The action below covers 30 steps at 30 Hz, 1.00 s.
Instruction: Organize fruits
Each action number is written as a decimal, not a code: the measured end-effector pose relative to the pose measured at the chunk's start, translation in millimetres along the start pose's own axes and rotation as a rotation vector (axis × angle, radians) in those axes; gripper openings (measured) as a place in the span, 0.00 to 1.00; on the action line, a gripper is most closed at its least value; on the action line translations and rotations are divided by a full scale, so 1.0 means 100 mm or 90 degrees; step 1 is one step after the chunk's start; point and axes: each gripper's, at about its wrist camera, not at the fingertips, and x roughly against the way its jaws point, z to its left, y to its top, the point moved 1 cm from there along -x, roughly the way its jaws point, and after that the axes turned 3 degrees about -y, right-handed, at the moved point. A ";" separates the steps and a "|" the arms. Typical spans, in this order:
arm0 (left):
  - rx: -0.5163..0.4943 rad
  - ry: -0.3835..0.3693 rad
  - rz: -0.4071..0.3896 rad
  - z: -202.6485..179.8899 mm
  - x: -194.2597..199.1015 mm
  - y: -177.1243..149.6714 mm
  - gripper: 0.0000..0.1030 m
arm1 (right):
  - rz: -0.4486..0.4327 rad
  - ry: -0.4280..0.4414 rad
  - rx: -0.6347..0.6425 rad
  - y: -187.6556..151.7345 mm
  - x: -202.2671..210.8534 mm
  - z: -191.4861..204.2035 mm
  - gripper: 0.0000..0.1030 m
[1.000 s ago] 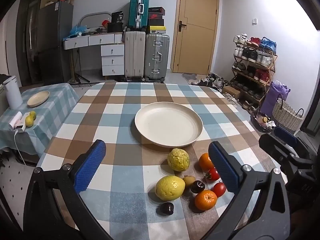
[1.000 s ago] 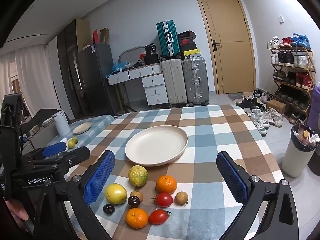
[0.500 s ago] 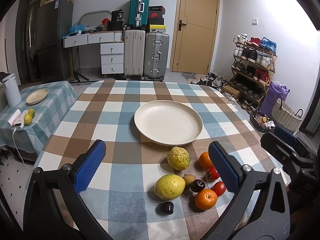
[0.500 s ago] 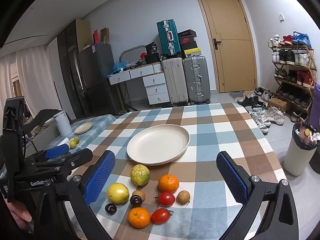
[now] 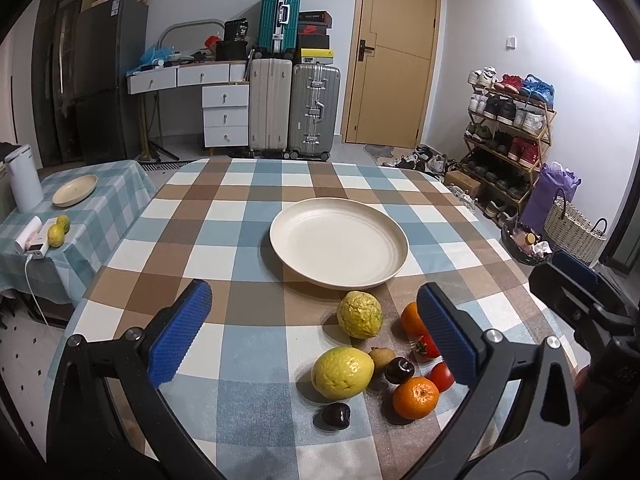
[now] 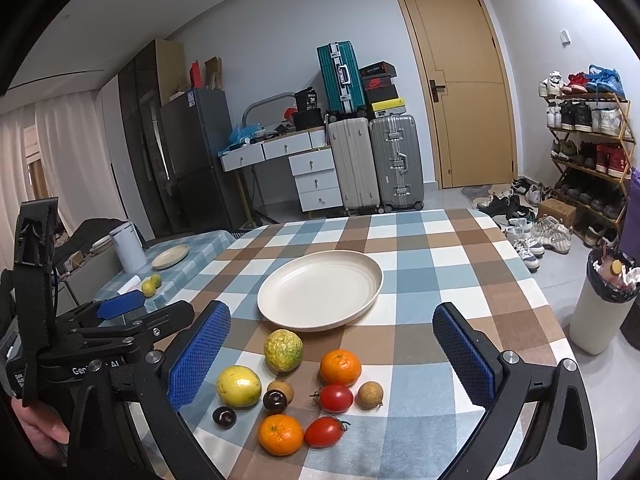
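An empty cream plate (image 5: 339,242) (image 6: 320,289) sits mid-table on the checked cloth. In front of it lies a cluster of fruit: a bumpy yellow-green citrus (image 5: 359,314) (image 6: 283,350), a smooth lemon (image 5: 342,372) (image 6: 239,385), two oranges (image 5: 415,397) (image 6: 340,367) (image 6: 280,435), two tomatoes (image 6: 336,397) (image 6: 325,431), dark cherries (image 5: 336,415) (image 6: 224,416) and small brown fruits (image 6: 370,395). My left gripper (image 5: 316,336) is open and empty, above the table left of the cluster. My right gripper (image 6: 332,354) is open and empty above the fruit.
A side table (image 5: 100,200) at the left holds a small plate (image 5: 75,190), two limes (image 5: 56,235) and a white kettle (image 5: 24,182). Suitcases (image 5: 294,108), drawers and a door stand behind. A shoe rack (image 5: 508,136) and a bin (image 6: 600,300) are on the right.
Both grippers have drifted slightly; the plate and fruit sit a little lower in the right wrist view. Nothing on the table has moved.
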 end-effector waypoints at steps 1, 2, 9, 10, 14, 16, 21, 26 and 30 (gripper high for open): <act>-0.003 0.001 -0.001 0.00 0.00 0.00 0.99 | 0.001 0.001 0.000 0.00 0.00 0.00 1.00; -0.003 0.001 0.001 -0.01 -0.01 -0.01 0.99 | 0.000 0.002 0.000 0.00 0.01 0.00 1.00; -0.002 0.001 -0.001 0.00 -0.01 -0.01 0.99 | -0.001 0.007 0.004 0.00 0.01 0.02 1.00; -0.002 0.002 -0.003 0.00 0.00 -0.01 0.99 | -0.002 0.008 0.003 0.00 0.01 0.02 1.00; -0.002 0.002 -0.004 0.01 -0.02 -0.02 0.99 | -0.002 0.009 0.004 0.00 0.01 0.02 1.00; -0.002 0.002 -0.003 0.00 -0.02 -0.03 0.99 | -0.001 0.007 0.003 0.00 0.01 0.02 1.00; -0.004 0.004 -0.006 0.00 -0.02 -0.03 0.99 | -0.002 0.007 0.004 0.00 0.01 0.03 1.00; -0.006 0.006 -0.003 0.01 -0.06 -0.06 0.99 | -0.001 0.009 -0.002 0.00 0.01 0.01 1.00; -0.007 0.007 0.001 0.02 -0.08 -0.10 0.99 | 0.000 0.008 -0.003 -0.01 -0.01 -0.01 1.00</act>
